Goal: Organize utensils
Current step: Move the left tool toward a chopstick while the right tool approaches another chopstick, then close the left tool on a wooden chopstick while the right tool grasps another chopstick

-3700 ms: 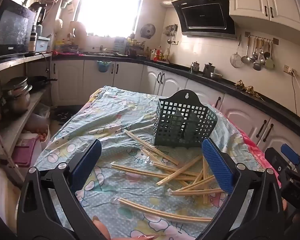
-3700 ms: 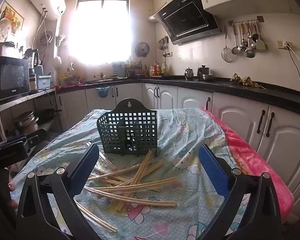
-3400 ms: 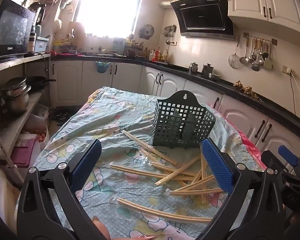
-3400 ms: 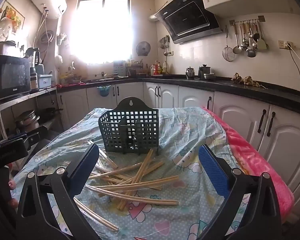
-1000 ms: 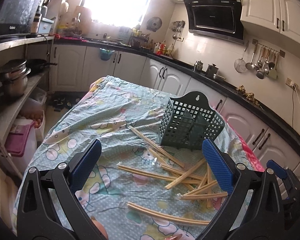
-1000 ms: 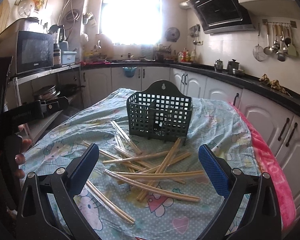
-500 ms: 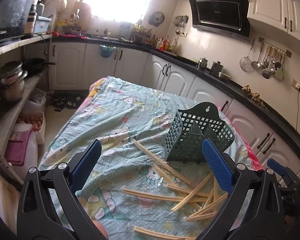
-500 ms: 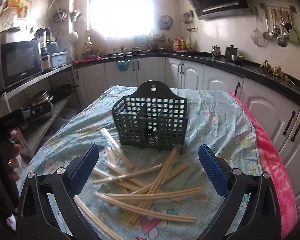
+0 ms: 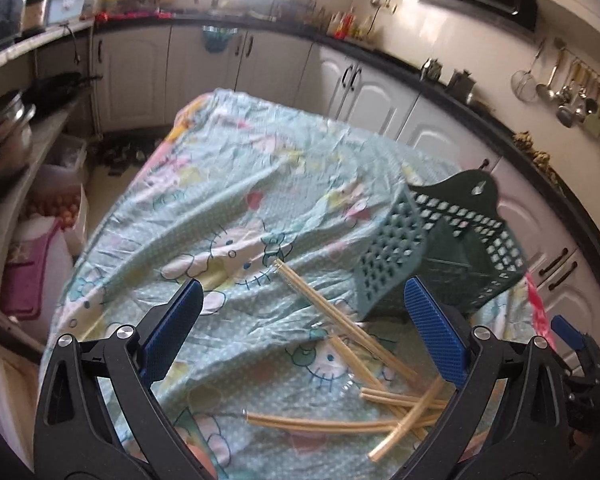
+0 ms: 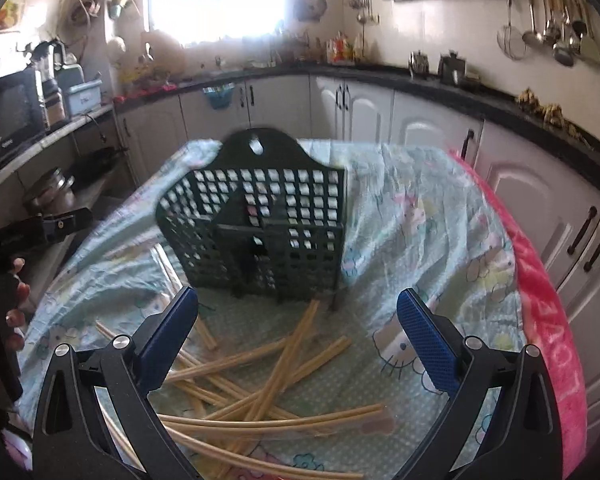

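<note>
A dark green lattice utensil basket (image 9: pixel 440 252) stands upright on the table's patterned cloth; it also shows in the right wrist view (image 10: pixel 260 232), straight ahead. Several pale wooden chopsticks (image 10: pixel 268 376) lie scattered on the cloth in front of it; they also show in the left wrist view (image 9: pixel 356 344). My left gripper (image 9: pixel 304 340) is open and empty, above the cloth left of the basket. My right gripper (image 10: pixel 298 338) is open and empty, above the chopstick pile just short of the basket. The right gripper's tip (image 9: pixel 572 340) shows at the left view's right edge.
The table is covered by a light blue cartoon cloth (image 9: pixel 228 184) with a pink towel edge (image 10: pixel 540 300) on the right. White cabinets and a black counter (image 10: pixel 460 96) ring the room. A shelf with pots (image 9: pixel 4 132) stands left.
Both grippers have moved forward and tilted down toward the table. The basket and chopsticks now look larger and nearer. Nothing on the table has moved.
</note>
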### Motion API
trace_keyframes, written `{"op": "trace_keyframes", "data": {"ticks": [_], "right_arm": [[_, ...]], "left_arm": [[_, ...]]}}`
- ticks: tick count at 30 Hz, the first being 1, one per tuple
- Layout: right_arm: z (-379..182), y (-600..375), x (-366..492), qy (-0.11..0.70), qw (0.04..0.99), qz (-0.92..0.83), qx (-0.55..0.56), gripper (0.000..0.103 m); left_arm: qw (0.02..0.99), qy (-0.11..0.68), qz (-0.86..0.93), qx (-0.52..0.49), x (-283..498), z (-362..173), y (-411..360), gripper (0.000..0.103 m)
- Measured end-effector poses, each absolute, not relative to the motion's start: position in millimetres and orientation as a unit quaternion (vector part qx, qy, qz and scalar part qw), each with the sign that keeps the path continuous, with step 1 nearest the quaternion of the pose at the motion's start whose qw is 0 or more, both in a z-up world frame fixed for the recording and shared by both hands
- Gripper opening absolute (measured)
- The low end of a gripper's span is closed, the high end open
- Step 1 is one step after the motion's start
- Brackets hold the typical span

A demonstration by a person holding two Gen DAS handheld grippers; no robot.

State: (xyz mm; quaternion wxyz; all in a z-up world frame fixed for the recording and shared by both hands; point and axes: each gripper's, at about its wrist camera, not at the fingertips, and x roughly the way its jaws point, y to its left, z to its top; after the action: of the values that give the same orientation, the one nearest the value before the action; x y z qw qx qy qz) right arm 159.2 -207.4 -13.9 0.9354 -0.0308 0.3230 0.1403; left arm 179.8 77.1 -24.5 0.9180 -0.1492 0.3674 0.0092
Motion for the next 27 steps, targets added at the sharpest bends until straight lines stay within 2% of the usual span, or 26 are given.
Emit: {"op": "trace_keyframes", "data": {"ticks": [5,7,8,14,18,23,27], "right_arm": [[-36,-209,183,0.366,0.920,0.139,-0.025,0.096],[-45,-209,191,0.381,0.914,0.139,-0.022,0.091],[-49,-210,195,0.389,0.911,0.139,-0.020,0.084],[-68,-212,217,0.428,0.893,0.141,-0.002,0.071],[-76,-215,227,0.443,0.885,0.143,0.010,0.067],[-83,-212,236,0.456,0.877,0.147,0.016,0.061],[-87,-212,241,0.462,0.874,0.146,0.019,0.056]], "left_arm": [[0.900,0.400,0.001,-0.176,206,-45,86,0.086],[0.890,0.412,-0.005,-0.197,214,-53,90,0.081],[0.885,0.417,-0.009,-0.205,218,-57,91,0.078],[0.850,0.456,-0.027,-0.263,240,-83,97,0.064],[0.835,0.466,-0.031,-0.290,250,-93,99,0.058],[0.826,0.478,-0.026,-0.298,263,-103,99,0.041],[0.822,0.484,-0.012,-0.300,269,-111,101,0.035]]}}
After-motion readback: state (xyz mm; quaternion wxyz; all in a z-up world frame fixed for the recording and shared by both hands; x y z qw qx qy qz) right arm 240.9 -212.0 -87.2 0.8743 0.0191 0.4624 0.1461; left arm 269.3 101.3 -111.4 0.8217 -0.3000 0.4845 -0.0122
